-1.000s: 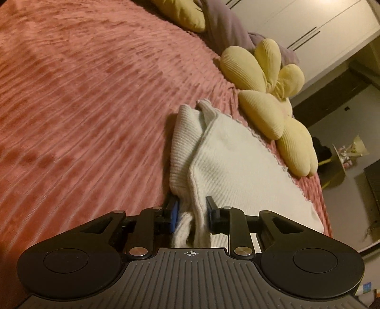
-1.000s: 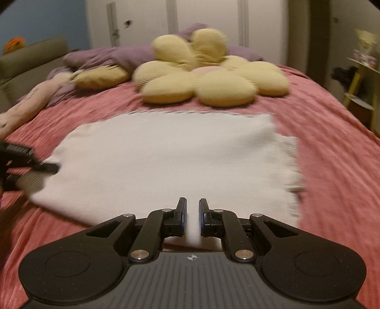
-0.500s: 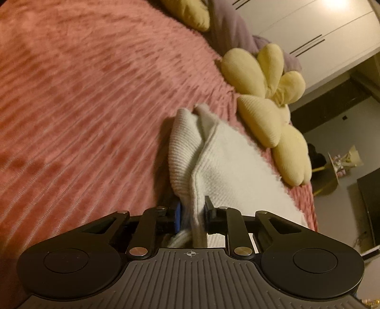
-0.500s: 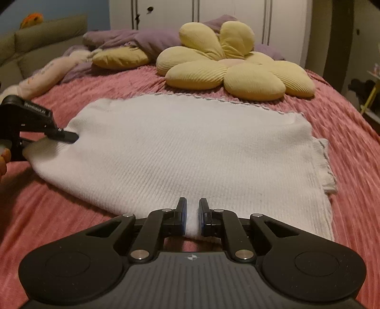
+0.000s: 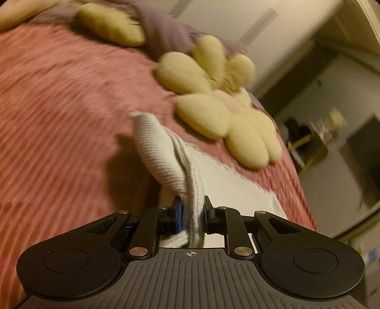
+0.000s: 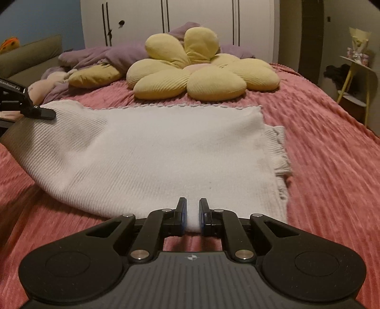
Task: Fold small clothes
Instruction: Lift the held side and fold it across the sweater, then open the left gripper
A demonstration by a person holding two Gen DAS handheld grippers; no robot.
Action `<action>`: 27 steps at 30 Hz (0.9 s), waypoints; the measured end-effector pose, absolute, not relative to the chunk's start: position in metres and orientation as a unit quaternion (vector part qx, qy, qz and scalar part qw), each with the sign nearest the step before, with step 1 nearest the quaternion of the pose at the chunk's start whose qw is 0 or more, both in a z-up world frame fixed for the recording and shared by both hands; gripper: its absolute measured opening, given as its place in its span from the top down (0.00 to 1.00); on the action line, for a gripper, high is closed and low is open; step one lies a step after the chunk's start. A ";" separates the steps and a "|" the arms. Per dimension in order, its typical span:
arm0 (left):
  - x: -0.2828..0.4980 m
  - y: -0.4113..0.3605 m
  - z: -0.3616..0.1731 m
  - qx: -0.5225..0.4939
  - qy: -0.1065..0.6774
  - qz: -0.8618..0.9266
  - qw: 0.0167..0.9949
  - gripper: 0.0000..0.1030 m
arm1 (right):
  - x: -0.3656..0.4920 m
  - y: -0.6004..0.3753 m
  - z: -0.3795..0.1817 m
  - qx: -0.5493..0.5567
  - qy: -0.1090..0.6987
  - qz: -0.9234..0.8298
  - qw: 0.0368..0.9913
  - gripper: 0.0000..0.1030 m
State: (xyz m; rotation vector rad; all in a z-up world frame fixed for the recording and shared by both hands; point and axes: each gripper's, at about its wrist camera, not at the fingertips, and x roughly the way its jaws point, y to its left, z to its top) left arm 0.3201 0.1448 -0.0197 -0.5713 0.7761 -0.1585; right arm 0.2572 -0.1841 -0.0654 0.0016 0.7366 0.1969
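Note:
A white ribbed knit garment [image 6: 154, 152] lies spread on the pink bedspread [image 6: 332, 154]. My right gripper [image 6: 192, 214] is shut on its near edge, low by the bed. My left gripper [image 5: 192, 215] is shut on a bunched corner of the white garment [image 5: 166, 161] and holds it raised off the bed, so the cloth hangs in a fold and casts a shadow. In the right wrist view the left gripper [image 6: 45, 114] shows at the far left, gripping that lifted corner. A folded-under sleeve or hem [image 6: 280, 152] sticks out at the garment's right side.
A yellow flower-shaped cushion [image 6: 201, 71] lies just behind the garment, with a purple blanket [image 6: 106, 57] and a yellow pillow [image 6: 95, 76] further back. White wardrobe doors [image 6: 178, 21] stand beyond. A yellow side table [image 6: 356, 78] stands off the bed's right.
My left gripper has tightened on the garment's corner and lifted it up off the bedspread, and the view has rolled. The right gripper keeps its grip on the near edge.

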 end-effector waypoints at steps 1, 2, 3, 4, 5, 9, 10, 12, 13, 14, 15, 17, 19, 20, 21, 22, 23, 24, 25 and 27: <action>0.322 0.132 -0.017 -0.256 0.377 -0.084 0.887 0.82 | 0.256 -0.187 -0.064 0.004 0.359 0.093 0.929 0.90; 0.324 0.117 -0.015 -0.233 0.380 -0.094 0.890 0.82 | 0.255 -0.190 -0.063 0.008 0.357 0.087 0.930 0.90; 0.326 0.103 -0.015 -0.213 0.384 -0.102 0.893 0.82 | 0.255 -0.192 -0.063 0.012 0.356 0.084 0.931 0.90; 0.328 0.088 -0.017 -0.194 0.390 -0.109 0.894 0.82 | 0.255 -0.195 -0.062 0.019 0.356 0.082 0.931 0.90; 0.330 0.076 -0.020 -0.182 0.397 -0.114 0.892 0.82 | 0.255 -0.198 -0.061 0.026 0.356 0.081 0.931 0.90; 0.339 0.035 -0.047 -0.150 0.434 -0.125 0.880 0.80 | 0.254 -0.205 -0.062 0.033 0.357 0.077 0.930 0.90; 0.339 0.030 -0.052 -0.147 0.438 -0.123 0.878 0.80 | 0.253 -0.206 -0.063 0.034 0.358 0.076 0.930 0.90; 0.339 0.026 -0.061 -0.149 0.439 -0.115 0.878 0.79 | 0.251 -0.209 -0.065 0.035 0.359 0.076 0.929 0.90; 0.338 0.025 -0.064 -0.149 0.436 -0.112 0.880 0.79 | 0.251 -0.211 -0.066 0.033 0.360 0.074 0.930 0.90; 0.337 0.024 -0.066 -0.148 0.434 -0.111 0.882 0.76 | 0.251 -0.212 -0.067 0.032 0.361 0.073 0.929 0.90; 0.335 0.022 -0.067 -0.144 0.432 -0.111 0.883 0.76 | 0.251 -0.213 -0.068 0.034 0.363 0.072 0.928 0.90; 0.332 0.022 -0.066 -0.132 0.429 -0.113 0.886 0.75 | 0.254 -0.214 -0.073 0.036 0.370 0.068 0.926 0.90; 0.331 0.024 -0.061 -0.139 0.427 -0.117 0.886 0.72 | 0.254 -0.214 -0.076 0.037 0.374 0.066 0.924 0.90; 0.331 0.025 -0.057 -0.147 0.426 -0.117 0.885 0.71 | 0.254 -0.213 -0.076 0.034 0.375 0.065 0.924 0.90; 0.328 0.028 -0.053 -0.158 0.422 -0.122 0.884 0.69 | 0.255 -0.211 -0.076 0.031 0.375 0.064 0.924 0.90; 0.326 0.031 -0.048 -0.164 0.418 -0.124 0.885 0.68 | 0.255 -0.211 -0.076 0.031 0.375 0.064 0.924 0.90; 0.322 0.034 -0.044 -0.171 0.412 -0.126 0.886 0.68 | 0.256 -0.211 -0.076 0.032 0.376 0.063 0.924 0.90; 0.318 0.036 -0.040 -0.177 0.405 -0.129 0.888 0.67 | 0.256 -0.211 -0.077 0.031 0.376 0.063 0.924 0.90; 0.315 0.037 -0.036 -0.181 0.398 -0.130 0.890 0.67 | 0.256 -0.211 -0.077 0.031 0.376 0.064 0.924 0.90; 0.310 0.041 -0.032 -0.184 0.386 -0.125 0.895 0.63 | 0.256 -0.211 -0.077 0.030 0.376 0.064 0.924 0.90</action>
